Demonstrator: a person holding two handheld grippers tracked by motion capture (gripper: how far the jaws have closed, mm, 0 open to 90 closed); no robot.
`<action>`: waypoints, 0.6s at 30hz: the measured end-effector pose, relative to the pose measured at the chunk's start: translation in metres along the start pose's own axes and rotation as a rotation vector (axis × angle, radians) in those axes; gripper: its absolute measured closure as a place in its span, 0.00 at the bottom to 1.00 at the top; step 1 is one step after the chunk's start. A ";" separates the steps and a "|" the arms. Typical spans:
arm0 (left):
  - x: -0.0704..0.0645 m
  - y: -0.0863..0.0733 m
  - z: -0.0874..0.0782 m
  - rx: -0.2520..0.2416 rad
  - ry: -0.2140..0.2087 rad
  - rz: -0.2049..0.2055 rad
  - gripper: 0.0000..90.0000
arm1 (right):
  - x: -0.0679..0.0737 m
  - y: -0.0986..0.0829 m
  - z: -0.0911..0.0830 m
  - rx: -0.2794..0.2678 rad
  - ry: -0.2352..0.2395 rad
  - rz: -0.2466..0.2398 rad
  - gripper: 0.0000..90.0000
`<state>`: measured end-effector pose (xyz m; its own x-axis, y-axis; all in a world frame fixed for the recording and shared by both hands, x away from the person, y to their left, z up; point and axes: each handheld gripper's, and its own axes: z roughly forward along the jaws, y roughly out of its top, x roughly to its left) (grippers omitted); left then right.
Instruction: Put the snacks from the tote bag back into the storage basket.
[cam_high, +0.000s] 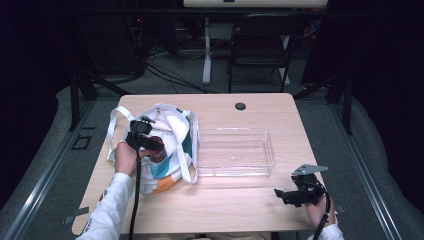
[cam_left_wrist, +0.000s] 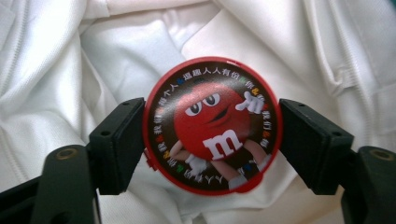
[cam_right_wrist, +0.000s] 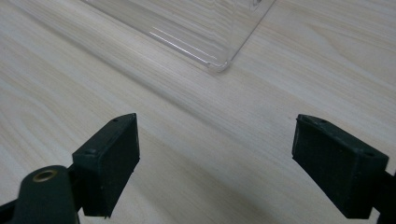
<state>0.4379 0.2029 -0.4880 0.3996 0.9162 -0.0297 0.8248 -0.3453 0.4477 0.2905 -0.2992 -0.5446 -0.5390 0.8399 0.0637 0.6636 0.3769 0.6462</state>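
- Left tongs (cam_left_wrist: 211, 140) squeeze the round tin (cam_left_wrist: 212, 125) by its rim, lifting it clear of the bag (cam_left_wrist: 70, 56).
- Right tongs (cam_right_wrist: 215, 163) gape wide over the desk (cam_right_wrist: 280, 93), parked near the tray (cam_high: 235, 150), probably the tin's destination.

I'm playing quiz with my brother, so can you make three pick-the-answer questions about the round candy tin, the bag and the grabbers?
1. Where is the round tin?
A. in the clear tray
B. over the white bag, between the left gripper's pads
C. on the floor

2. What colour is the tin's rim?
A. red
B. yellow
C. blue

3. How is the right gripper?
A. shut on the bag
B. holding the tray
C. open, with nothing between its jaws

Answers:
1 B: in the left gripper view, both pads of the left gripper touch the tin's sides, with the white bag behind.
2 A: a red ring runs round the lid.
3 C: its jaws stand wide apart over the bare table, short of the clear tray.
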 end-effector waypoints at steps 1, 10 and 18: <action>0.000 0.000 -0.001 0.000 -0.002 0.000 0.30 | 0.000 0.000 0.000 -0.002 -0.003 0.001 0.16; 0.001 0.000 0.001 0.018 -0.013 0.012 0.30 | 0.000 0.000 0.000 0.002 0.001 0.000 0.16; 0.000 0.001 -0.007 0.010 -0.019 0.024 0.30 | 0.000 0.000 0.001 0.004 0.002 0.002 0.16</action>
<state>0.4361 0.2038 -0.4813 0.4265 0.9037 -0.0362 0.8189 -0.3689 0.4398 0.2907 -0.2988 -0.5451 -0.5390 0.8397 0.0665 0.6668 0.3772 0.6427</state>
